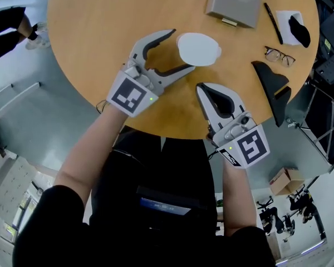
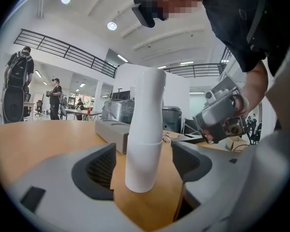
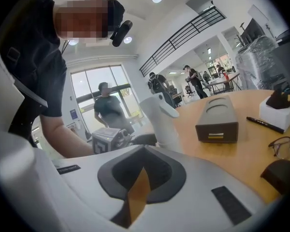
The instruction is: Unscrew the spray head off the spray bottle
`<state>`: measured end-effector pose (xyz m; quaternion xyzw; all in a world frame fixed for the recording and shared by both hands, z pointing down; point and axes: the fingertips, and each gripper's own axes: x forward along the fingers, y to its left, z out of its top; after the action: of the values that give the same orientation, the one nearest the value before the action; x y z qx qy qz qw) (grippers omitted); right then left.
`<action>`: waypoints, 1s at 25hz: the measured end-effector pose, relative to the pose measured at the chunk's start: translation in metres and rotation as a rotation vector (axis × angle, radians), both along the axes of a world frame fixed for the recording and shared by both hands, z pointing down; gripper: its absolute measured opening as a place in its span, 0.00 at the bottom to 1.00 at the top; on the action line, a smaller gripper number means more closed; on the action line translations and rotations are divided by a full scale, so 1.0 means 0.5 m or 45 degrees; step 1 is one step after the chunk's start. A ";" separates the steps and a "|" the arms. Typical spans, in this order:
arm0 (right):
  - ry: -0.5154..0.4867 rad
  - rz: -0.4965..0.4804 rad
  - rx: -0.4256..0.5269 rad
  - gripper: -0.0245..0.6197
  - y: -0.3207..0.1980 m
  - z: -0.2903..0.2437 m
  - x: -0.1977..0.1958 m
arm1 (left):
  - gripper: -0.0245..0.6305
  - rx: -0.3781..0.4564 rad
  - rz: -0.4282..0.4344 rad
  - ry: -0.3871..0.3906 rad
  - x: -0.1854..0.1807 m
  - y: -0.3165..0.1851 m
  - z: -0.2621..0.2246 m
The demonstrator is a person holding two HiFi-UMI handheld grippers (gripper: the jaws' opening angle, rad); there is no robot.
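Note:
A white spray bottle [image 1: 197,49] stands upright on the round wooden table [image 1: 100,32], its spray head [image 3: 164,104] on top. My left gripper [image 1: 181,50] is open, one jaw on each side of the bottle. In the left gripper view the bottle [image 2: 146,129] rises between the dark pads [image 2: 102,170] with a gap on both sides, so nothing presses on it. My right gripper [image 1: 201,87] is shut and empty, near the table's front edge, a short way to the right of the bottle. Its view shows the bottle [image 3: 160,122] just beyond the closed tips.
A grey box [image 1: 235,1] lies at the back of the table. A black pen [image 1: 273,22], a white block with a black thing on it [image 1: 296,28], glasses [image 1: 279,55] and a black wedge-shaped object [image 1: 273,88] lie at the right. People stand in the background.

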<state>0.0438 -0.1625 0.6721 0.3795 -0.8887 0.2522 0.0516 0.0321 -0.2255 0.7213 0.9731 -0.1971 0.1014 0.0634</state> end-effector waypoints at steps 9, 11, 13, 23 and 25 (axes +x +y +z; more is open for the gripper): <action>-0.010 0.011 -0.024 0.04 0.005 0.032 0.019 | 0.64 0.042 0.079 0.023 0.070 -0.022 0.025; -0.009 0.019 -0.027 0.04 0.003 0.039 0.023 | 0.64 0.057 0.103 0.018 0.084 -0.026 0.030; -0.013 0.026 -0.032 0.04 0.003 0.041 0.026 | 0.64 0.073 0.125 0.004 0.097 -0.028 0.033; -0.011 0.041 -0.034 0.04 0.012 0.026 0.042 | 0.49 0.082 0.233 0.016 0.114 -0.011 0.016; -0.008 0.038 -0.019 0.04 0.014 0.007 0.046 | 0.49 0.068 0.244 -0.012 0.106 0.000 0.004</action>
<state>0.0666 -0.1553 0.6758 0.3916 -0.8812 0.2606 0.0479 0.0852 -0.2253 0.7231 0.9883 -0.1063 0.1062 0.0264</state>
